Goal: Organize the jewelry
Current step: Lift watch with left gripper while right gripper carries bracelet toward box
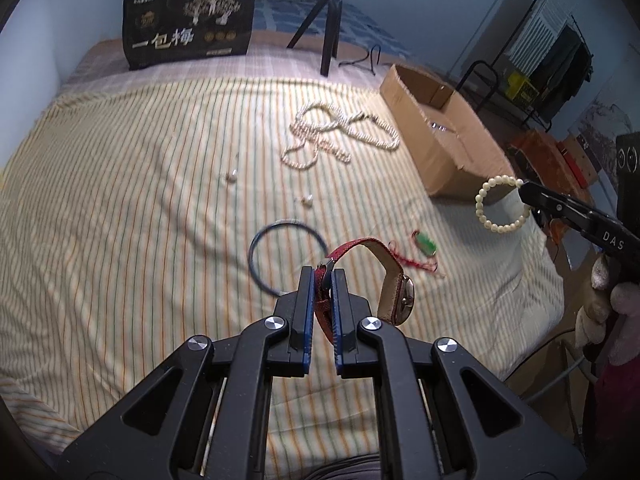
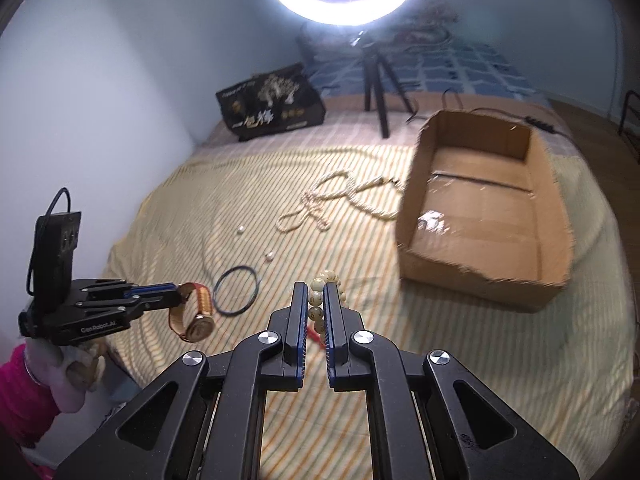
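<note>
From the left wrist, the left gripper [image 1: 322,276] had its fingers clamped on the red strap of one watch [image 1: 394,292], whose round case hung just right of the fingers, lifted off the striped bedspread [image 1: 120,208]. Taking the cardboard box [image 1: 436,132] as the mark: a pile of pearl necklaces [image 1: 332,132] lay just left of it, two loose pearl pieces [image 1: 231,177] further left, one dark bangle [image 1: 286,256] nearer the camera and left of it, and one green pendant on red cord [image 1: 426,245] in front of its near end. At the box's near corner the right gripper [image 1: 522,188] held one cream bead bracelet [image 1: 500,204] in the air, a gloved hand [image 1: 608,304] behind it.

From the right wrist, the right gripper [image 2: 316,296] had its fingers shut on that bead bracelet [image 2: 320,300], beads showing between and above the tips. The cardboard box [image 2: 480,280] stood to the right, something small glinting inside. The necklaces [image 2: 324,204] lay just left of it, the bangle [image 2: 235,291] further left, and beyond that the left gripper [image 2: 178,300] carried the watch [image 2: 196,316].
</note>
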